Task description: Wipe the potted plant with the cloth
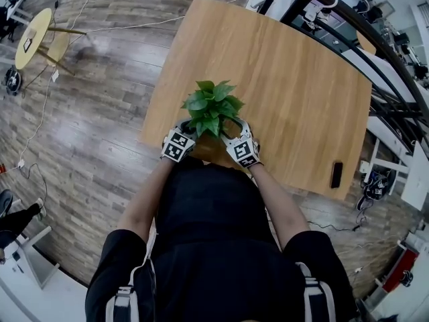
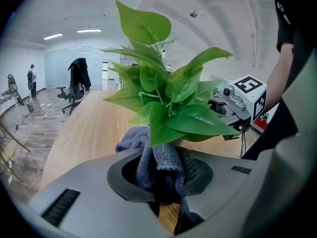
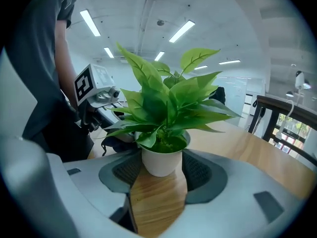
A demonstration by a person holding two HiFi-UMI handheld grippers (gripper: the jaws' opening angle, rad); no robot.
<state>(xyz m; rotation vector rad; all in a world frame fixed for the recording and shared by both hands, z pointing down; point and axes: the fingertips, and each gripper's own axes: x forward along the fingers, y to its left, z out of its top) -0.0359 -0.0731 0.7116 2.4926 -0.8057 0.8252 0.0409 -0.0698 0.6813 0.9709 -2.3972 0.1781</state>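
Right gripper (image 3: 161, 166) clamps the potted plant (image 3: 166, 108) at its jaw tips. Left gripper (image 2: 166, 175) pinches the cloth (image 2: 154, 155) just beneath the leaves.

Right gripper (image 3: 160, 175) is gripping the potted plant (image 3: 166, 110) by its white pot, with one pad touching each side. The pot is standing upright on the wooden table (image 3: 158, 202). Left gripper (image 3: 101, 118) is hovering just left of the leaves, with the dark cloth (image 3: 115, 144) bunching beneath it. A person's arm (image 3: 62, 58) is showing at far left.

wood table (image 1: 288, 79), potted plant (image 1: 213, 109) at near edge, sm. black device (image 1: 336, 174) nr front-right corner
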